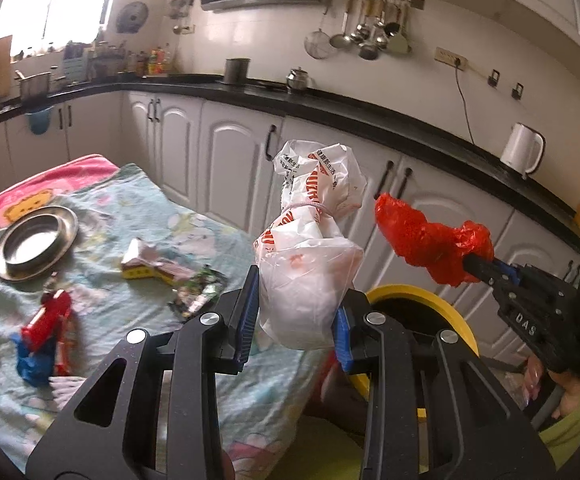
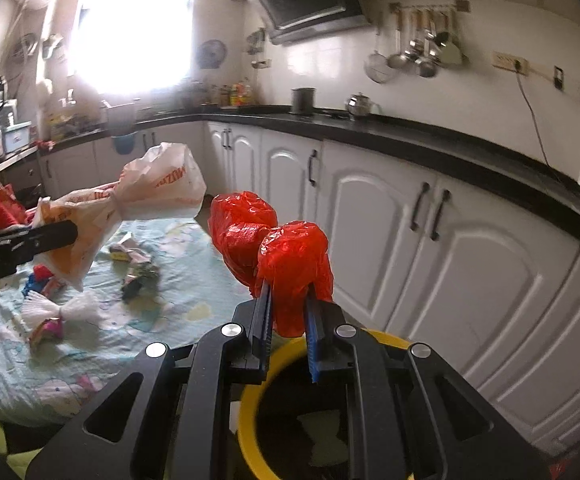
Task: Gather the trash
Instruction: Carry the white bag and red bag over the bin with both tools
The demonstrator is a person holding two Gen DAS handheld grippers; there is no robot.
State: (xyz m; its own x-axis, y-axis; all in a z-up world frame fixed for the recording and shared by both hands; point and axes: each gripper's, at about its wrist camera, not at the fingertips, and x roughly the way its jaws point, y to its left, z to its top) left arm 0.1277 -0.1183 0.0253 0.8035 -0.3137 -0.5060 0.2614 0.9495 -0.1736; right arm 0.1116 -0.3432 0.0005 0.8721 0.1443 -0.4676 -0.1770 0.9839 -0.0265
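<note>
Meanwhile, the left gripper clamps a tied white bag between its fingers; the right gripper pinches a red bag. Both bags jut past the fingertips, the red one above the yellow bin, apparently for dropping in.

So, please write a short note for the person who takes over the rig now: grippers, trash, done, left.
Left gripper: jaws shut on the tied white plastic bag.
Right gripper: jaws shut on the crumpled red plastic bag.
Both bags are held in the air near the yellow-rimmed bin; some paper already lies inside.
Left: drop both bags in, then collect the wrappers, the small carton and the red-blue packet from the table cloth.
</note>
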